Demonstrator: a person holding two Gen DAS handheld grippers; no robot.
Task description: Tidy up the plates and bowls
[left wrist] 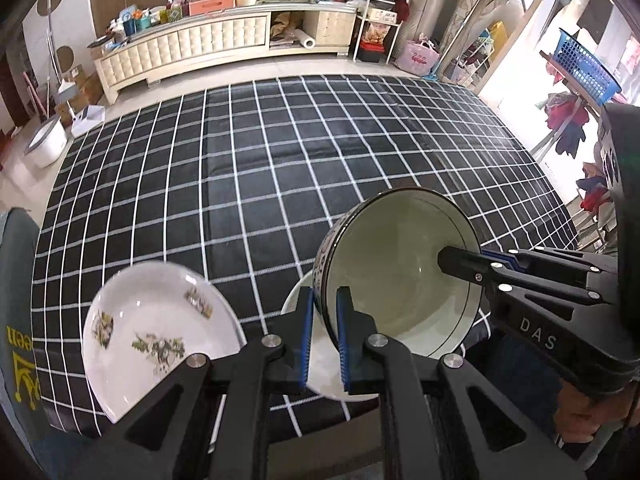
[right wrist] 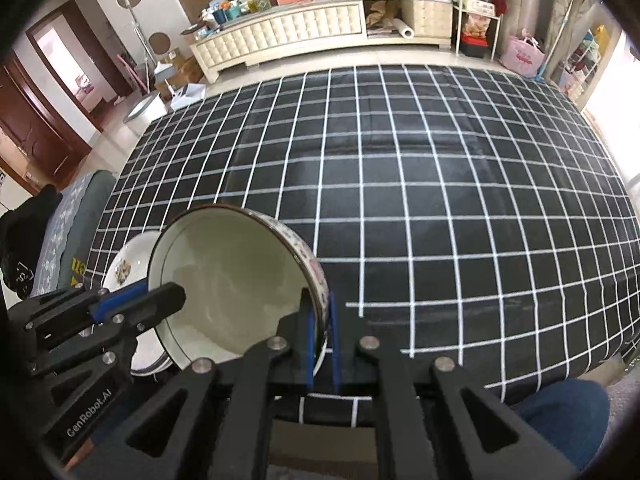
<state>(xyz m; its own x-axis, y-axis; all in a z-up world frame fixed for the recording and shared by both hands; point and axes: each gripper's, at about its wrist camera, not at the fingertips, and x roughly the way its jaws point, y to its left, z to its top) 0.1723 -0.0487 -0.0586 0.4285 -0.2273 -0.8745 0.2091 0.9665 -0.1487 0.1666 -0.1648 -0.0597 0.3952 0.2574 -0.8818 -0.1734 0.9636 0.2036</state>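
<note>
A white bowl (left wrist: 400, 276) with a dark rim and a patterned outside hangs tilted above the near edge of the table, its opening facing me. My left gripper (left wrist: 324, 336) is shut on its left wall, one pad inside and one outside. My right gripper (left wrist: 464, 261) is shut on the opposite rim, with one finger reaching inside. In the right wrist view the bowl (right wrist: 236, 280) sits between the right gripper (right wrist: 322, 340) and the left gripper (right wrist: 168, 298). A plain white plate (left wrist: 320, 368) lies under the bowl. A floral plate (left wrist: 160, 332) lies to its left.
The table carries a black cloth with white checks (left wrist: 320, 168), bare beyond the dishes. A grey-green chair back (left wrist: 16, 320) stands at the left edge. A person's blue-clad knee (right wrist: 560, 412) is at the near right. A cluttered cabinet (left wrist: 224, 36) lines the far wall.
</note>
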